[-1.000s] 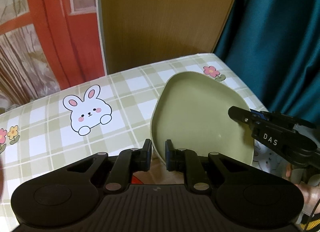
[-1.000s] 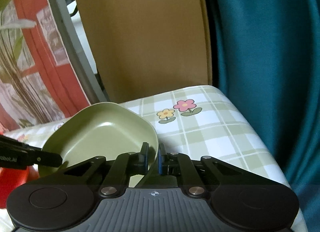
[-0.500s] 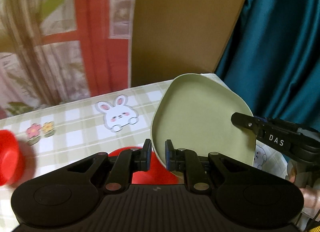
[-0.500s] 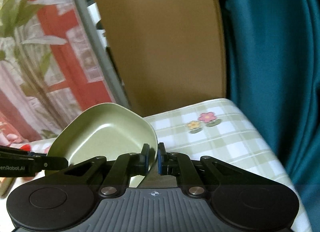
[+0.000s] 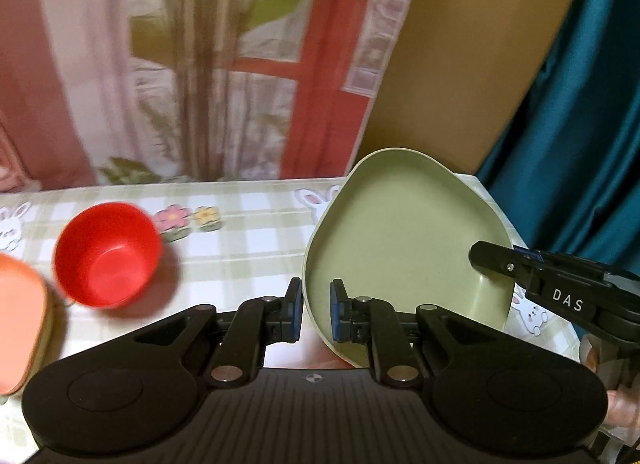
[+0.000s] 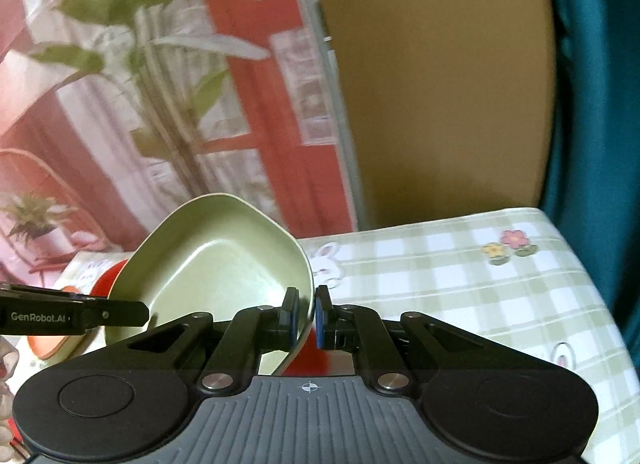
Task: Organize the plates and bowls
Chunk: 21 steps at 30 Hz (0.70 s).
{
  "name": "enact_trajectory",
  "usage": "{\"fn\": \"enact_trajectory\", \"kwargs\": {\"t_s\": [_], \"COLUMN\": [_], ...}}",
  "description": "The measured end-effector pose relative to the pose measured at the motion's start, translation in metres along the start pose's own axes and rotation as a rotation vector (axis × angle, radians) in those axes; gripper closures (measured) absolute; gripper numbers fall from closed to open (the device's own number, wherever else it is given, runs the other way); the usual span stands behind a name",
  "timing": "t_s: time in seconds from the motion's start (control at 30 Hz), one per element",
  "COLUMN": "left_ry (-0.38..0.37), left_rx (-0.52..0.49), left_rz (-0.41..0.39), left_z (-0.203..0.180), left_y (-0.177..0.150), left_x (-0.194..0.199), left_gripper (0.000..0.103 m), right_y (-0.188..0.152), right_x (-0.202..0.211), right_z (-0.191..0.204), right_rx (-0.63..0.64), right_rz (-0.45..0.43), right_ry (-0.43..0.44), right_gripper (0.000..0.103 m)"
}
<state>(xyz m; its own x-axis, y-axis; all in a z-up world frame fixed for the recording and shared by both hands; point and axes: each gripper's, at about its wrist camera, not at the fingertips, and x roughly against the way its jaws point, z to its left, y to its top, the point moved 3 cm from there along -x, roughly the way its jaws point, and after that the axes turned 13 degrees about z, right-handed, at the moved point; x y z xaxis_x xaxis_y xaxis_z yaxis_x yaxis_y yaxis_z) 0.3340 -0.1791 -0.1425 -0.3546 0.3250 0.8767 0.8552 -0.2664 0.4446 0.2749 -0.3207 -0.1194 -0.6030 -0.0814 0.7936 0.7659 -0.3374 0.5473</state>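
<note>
A green squarish plate (image 5: 404,248) hangs tilted above the checked table, held at two edges. My left gripper (image 5: 316,314) is shut on its near rim. My right gripper (image 6: 307,318) is shut on the opposite rim of the plate (image 6: 216,260), and its fingers (image 5: 500,264) show at the right of the left wrist view. A red bowl (image 5: 106,256) stands upright on the table to the left. An orange plate (image 5: 18,316) lies at the far left edge. Something red (image 6: 308,360) shows under the green plate.
The table (image 6: 460,276) has a green checked cloth with bunny and flower prints; its right edge meets a teal curtain (image 6: 592,103). A brown board (image 5: 460,63) and a printed backdrop (image 5: 180,63) stand behind the table.
Both grippers have carried the green plate up and leftward together; the red bowl and orange plate have come into the left wrist view. The grip on both rims is unchanged.
</note>
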Motion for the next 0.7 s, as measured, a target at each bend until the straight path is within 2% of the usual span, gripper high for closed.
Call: {"fn": "enact_trajectory", "kwargs": {"t_s": [0.7], "left_ry": [0.056], "left_rx": [0.211], "left_rz": [-0.055], "left_z": [0.129], "left_y": [-0.056], "left_x": [0.057], "left_gripper": [0.088], "right_y": [-0.003], "right_x": [-0.057], "right_z": [0.145], "right_rx": [0.177], "right_rz": [0.140], "right_ry": [0.112], "right_gripper": [0.095]}}
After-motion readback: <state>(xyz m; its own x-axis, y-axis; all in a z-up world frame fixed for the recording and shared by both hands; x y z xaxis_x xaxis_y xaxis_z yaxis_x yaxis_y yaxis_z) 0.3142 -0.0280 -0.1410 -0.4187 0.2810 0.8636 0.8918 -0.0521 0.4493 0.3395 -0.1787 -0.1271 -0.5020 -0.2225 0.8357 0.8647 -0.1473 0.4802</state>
